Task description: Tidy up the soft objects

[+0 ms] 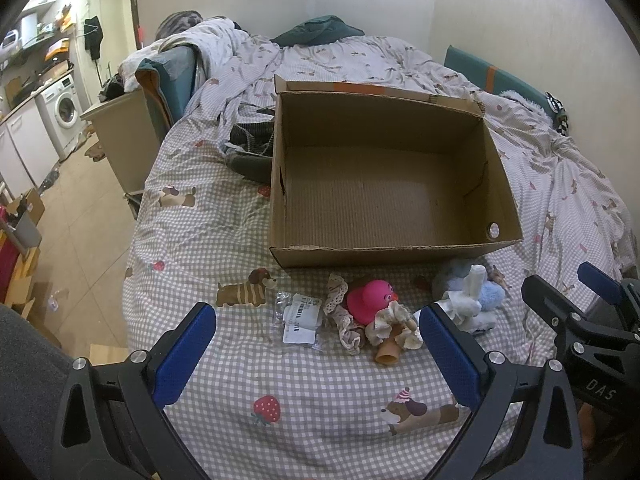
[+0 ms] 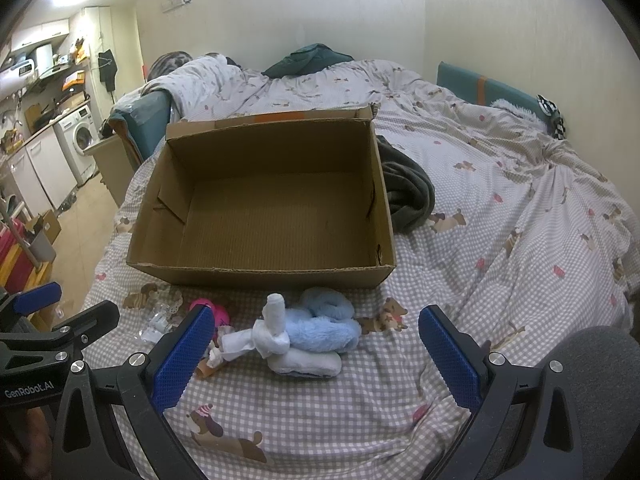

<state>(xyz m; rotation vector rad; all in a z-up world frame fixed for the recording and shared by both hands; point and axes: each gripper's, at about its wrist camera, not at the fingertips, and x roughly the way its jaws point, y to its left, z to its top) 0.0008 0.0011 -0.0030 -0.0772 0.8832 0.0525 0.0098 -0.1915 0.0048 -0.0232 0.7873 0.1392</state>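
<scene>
An open, empty cardboard box (image 1: 384,184) (image 2: 264,208) rests on the checked bedspread. In front of it lie a doll with a pink head (image 1: 370,306) (image 2: 218,314) and frilly clothes, a clear plastic packet with white labels (image 1: 298,314), and a pale blue and white plush toy (image 2: 308,334) (image 1: 474,300). My left gripper (image 1: 316,344) hovers open just before the doll and packet, holding nothing. My right gripper (image 2: 316,344) is open too, with the plush toy lying beyond and between its fingers. Each gripper shows at the other view's edge.
A dark grey garment (image 2: 408,192) (image 1: 248,148) lies beside the box. Rumpled duvet and a dark green item (image 1: 320,32) fill the far bed. A teal headboard (image 2: 480,84) lines the right wall. The bed's left edge drops to a tiled floor with a washing machine (image 1: 64,108).
</scene>
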